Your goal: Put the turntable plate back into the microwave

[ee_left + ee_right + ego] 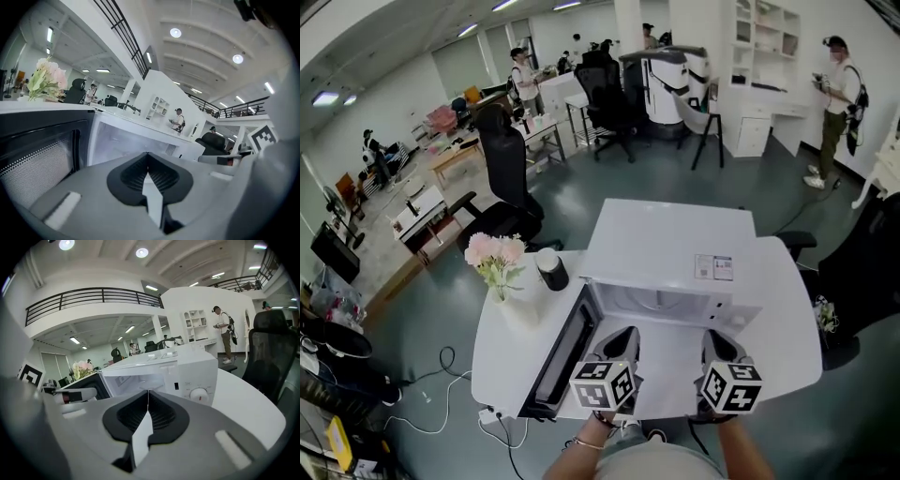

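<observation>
Spanning the head view: one white desk (787, 319) with rounded corners.

Microwave (675, 244), white, mid-desk, back toward the far edge, cavity facing the near edge. Only the head view shows its top, with a small label (713, 267).

Door (565, 352), dark-windowed, swung fully open toward the near-left corner. The left gripper view shows its mesh window close up.

Left tool (622, 339), over the near edge before the cavity's left half. Its own view shows the pads clenched together with nothing between them.

Right tool (719, 345), over the near edge before the cavity's right half. Clenched likewise and empty.

Flowers (495, 253), pink, in a pale vase near the far-left corner.

Cup (551, 268), dark, just right of the flowers, seen in the head view alone.

Dial (199, 393), on the microwave's front panel, seen in the right gripper view alone.

Turntable plate: neither tool holds it. The cavity interior reads pale and hazy in every view, so I cannot tell whether it lies inside.
</observation>
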`<state>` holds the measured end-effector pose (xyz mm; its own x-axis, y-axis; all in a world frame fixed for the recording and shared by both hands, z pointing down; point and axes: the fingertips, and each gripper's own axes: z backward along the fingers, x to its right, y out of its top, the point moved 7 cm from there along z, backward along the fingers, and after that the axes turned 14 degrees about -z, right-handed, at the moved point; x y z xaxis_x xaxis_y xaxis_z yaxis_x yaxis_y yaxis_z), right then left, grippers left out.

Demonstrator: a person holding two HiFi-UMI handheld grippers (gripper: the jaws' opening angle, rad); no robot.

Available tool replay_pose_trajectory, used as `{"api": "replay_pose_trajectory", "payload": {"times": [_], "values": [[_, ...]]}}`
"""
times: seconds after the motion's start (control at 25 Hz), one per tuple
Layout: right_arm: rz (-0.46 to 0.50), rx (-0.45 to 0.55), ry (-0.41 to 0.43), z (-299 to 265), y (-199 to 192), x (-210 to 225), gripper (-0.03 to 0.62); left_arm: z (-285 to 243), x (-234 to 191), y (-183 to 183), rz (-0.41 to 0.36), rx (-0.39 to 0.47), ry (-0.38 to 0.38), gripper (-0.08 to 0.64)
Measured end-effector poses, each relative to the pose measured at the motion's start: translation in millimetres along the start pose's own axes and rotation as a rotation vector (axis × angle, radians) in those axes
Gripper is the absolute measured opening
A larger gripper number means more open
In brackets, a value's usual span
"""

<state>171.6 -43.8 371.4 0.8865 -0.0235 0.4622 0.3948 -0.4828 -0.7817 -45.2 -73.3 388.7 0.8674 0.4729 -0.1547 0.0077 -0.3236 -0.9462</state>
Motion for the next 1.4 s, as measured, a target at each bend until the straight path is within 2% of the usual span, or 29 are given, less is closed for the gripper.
{"api": "replay_pose_trajectory", "payload": {"times": [0.52, 0.76, 1.4], "values": [[-0.010, 0.044, -0.022, 11.2, 1.9, 8.6, 0.011, -6.2, 8.2, 8.8, -0.039, -0.027, 0.017, 0.000], [0.047, 0.026, -0.020, 4.2, 2.9, 5.6, 0.009, -9.5, 5.3, 6.3, -0.036, -0.032, 0.025, 0.000], [0.051, 0.014, 0.007, -3.7, 7.9, 3.6, 0.009, -15.1, 0.2, 5.4, -0.029, -0.051, 0.046, 0.000]]}}
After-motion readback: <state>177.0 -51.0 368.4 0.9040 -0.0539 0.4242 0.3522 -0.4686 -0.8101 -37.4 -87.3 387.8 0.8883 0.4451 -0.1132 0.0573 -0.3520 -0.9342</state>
